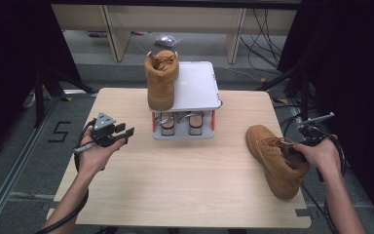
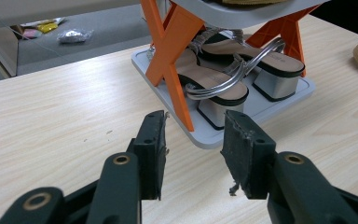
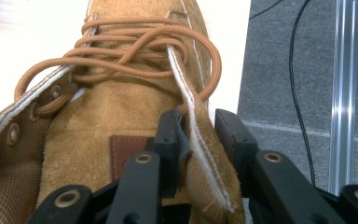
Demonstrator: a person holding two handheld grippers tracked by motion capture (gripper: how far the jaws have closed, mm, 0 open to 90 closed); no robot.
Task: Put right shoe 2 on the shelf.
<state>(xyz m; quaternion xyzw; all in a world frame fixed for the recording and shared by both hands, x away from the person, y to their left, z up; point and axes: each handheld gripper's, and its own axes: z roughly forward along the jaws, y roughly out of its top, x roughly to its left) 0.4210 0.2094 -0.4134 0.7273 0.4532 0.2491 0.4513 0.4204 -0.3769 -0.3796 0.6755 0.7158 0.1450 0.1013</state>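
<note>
Right gripper (image 3: 193, 135) at 4 o'clock of the table (image 1: 185, 195), jaws straddling the collar edge of a tan boot (image 1: 277, 158); one jaw inside the boot, one outside, suede flap between them, a small gap showing on the outer side, so a firm pinch can't be confirmed. Boot lies near the table's right edge, toe toward 11 o'clock, laces (image 3: 135, 51) loosely tied. Left gripper (image 2: 193, 154) at 9 o'clock, jaws partly apart, holding nothing, hovering over bare wood. Farther, at 12 o'clock: grey shoe rack (image 1: 195, 95) with orange legs, pair of sandals (image 2: 233, 70) on lower shelf, second tan boot (image 1: 161, 78) standing on its top.
</note>
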